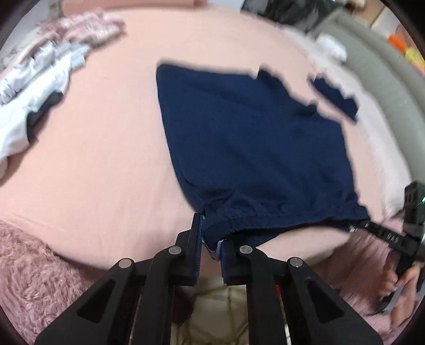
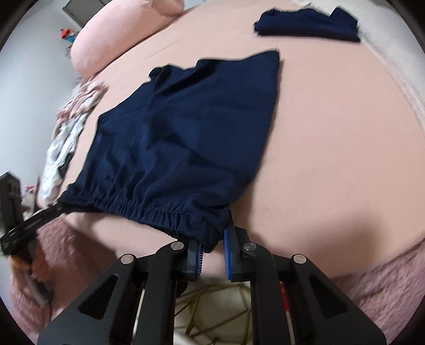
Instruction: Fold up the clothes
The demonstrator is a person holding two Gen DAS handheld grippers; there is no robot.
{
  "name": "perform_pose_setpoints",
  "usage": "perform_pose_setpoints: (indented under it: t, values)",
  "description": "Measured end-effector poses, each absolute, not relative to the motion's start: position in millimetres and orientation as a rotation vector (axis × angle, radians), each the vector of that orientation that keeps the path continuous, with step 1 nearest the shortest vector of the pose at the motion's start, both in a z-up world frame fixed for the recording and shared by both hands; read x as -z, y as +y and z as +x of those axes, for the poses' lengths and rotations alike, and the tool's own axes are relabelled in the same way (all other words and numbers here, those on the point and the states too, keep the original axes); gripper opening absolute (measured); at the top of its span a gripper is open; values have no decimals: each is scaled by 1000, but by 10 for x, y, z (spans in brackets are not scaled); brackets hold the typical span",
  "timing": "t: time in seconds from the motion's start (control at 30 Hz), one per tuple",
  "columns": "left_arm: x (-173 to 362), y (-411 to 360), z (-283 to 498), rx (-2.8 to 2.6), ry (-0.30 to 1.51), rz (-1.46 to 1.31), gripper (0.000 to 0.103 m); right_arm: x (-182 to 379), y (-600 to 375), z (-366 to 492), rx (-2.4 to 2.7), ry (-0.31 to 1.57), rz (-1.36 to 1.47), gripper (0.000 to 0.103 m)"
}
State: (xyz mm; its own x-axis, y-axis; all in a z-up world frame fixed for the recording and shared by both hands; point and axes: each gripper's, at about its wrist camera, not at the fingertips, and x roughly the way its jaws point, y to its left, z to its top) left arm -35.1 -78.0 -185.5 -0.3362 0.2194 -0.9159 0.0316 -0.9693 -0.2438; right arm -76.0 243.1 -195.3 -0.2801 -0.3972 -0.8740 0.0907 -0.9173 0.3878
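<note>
Garment: navy shorts point(image 1: 252, 138) lie flat on the pink bed point(image 1: 106, 132), extending forward from both jaws.
Left gripper point(image 1: 211, 238): jaws narrow, clamping one waistband corner.
Right gripper point(image 2: 213, 242): jaws narrow, clamping the opposite corner.
Axis: waistband point(image 2: 148, 207) spans between jaws; legs point away.

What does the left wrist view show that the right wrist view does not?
Only the left wrist view shows the grey padded bed edge at upper right. Only the right wrist view shows the plump pink pillow at upper left. Both share the navy blue elastic-waist shorts spread on the pink bed sheet, the left claw and right claw each gripping a waistband corner, a smaller navy blue garment beyond, and the crumpled white and pink clothes pile.
</note>
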Motion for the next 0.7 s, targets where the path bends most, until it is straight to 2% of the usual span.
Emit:
perform_pose_setpoints:
  t: [0.07, 0.13, 0.17, 0.2, 0.23, 0.27, 0.3, 0.43, 0.5, 0.57, 0.63, 0.7]
  values:
    - [1929, -673, -397, -2445, -234, -1798, 12, 2040, 2469, -765, 2260, -399, 1699, 8]
    - [1906, -589, -422, -2434, -154, -1828, 16, 1986, 2439, -777, 2259, -372, 1712, 13]
    - [1862, -563, -424, -2427, -132, -1828, 27, 1943, 2396, -759, 2273, -313, 1707, 18]
    - [1815, -572, -407, -2416, -153, -1809, 40, 1885, 2353, -718, 2289, -270, 1687, 34]
    - [1751, -594, -379, -2408, -181, -1776, 43, 1825, 2312, -674, 2304, -234, 1664, 44]
    - [1680, -615, -348, -2402, -198, -1741, 44, 1765, 2270, -629, 2318, -197, 1641, 58]
    - [1623, -625, -325, -2402, -199, -1713, 44, 1704, 2229, -584, 2331, -160, 1618, 61]
    - [1501, -554, -347, -2409, -140, -1603, 43, 1414, 2262, -486, 2411, -145, 1535, 61]
    - [1498, -482, -403, -2400, -104, -1562, 28, 1264, 2314, -462, 2463, -133, 1462, 61]
    - [1527, -411, -467, -2385, -64, -1542, 25, 1201, 2314, -508, 2478, -107, 1411, 61]
    - [1806, -340, -582, -2324, 5, -1690, 24, 1344, 2241, -652, 2428, -44, 1504, 57]
    - [1960, -326, -656, -2293, 25, -1773, 26, 1621, 2202, -833, 2377, 6, 1677, 48]
